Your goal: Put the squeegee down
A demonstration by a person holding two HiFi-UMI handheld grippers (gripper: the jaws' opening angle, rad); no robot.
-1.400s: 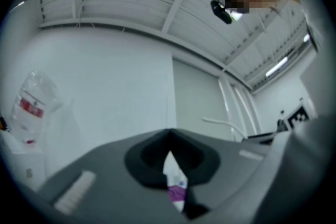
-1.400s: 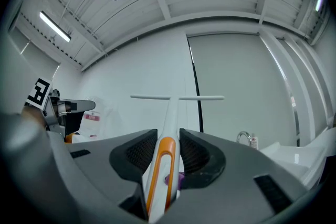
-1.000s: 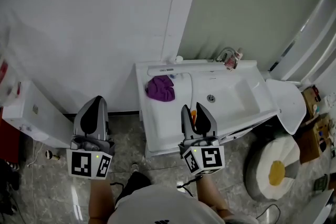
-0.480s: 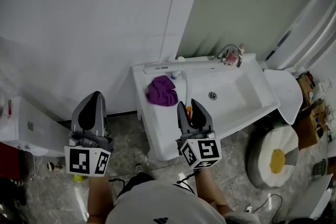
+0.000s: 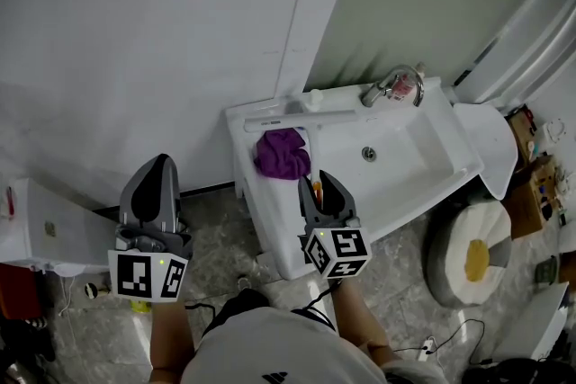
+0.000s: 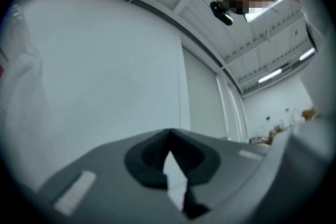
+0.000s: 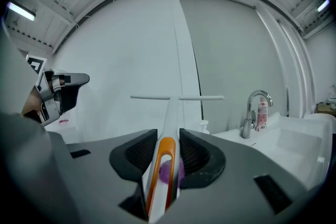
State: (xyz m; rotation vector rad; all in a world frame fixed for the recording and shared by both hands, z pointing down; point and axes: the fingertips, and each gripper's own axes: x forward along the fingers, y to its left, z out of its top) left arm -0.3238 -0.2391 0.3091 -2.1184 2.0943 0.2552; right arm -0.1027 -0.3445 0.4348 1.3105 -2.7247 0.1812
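My right gripper point(image 5: 319, 178) is shut on the squeegee point(image 5: 317, 190), holding its white handle with an orange loop. In the right gripper view the handle point(image 7: 164, 160) runs forward between the jaws to the thin white T-shaped blade point(image 7: 177, 97). In the head view the blade point(image 5: 301, 115) lies across the back left of the white sink point(image 5: 423, 148), over a purple cloth point(image 5: 283, 153). My left gripper point(image 5: 158, 161) hangs over the floor left of the sink; its jaws point(image 6: 169, 134) meet with nothing between them.
A chrome faucet point(image 5: 389, 85) with a small bottle beside it stands at the sink's back edge. A white wall panel rises behind. A white box point(image 5: 36, 234) stands at far left; a round white and yellow cushion point(image 5: 475, 261) lies on the floor at right.
My right gripper with the squeegee has shifted slightly left and nearer along the sink's front; the blade stays at the sink's back edge. The left gripper has barely moved.
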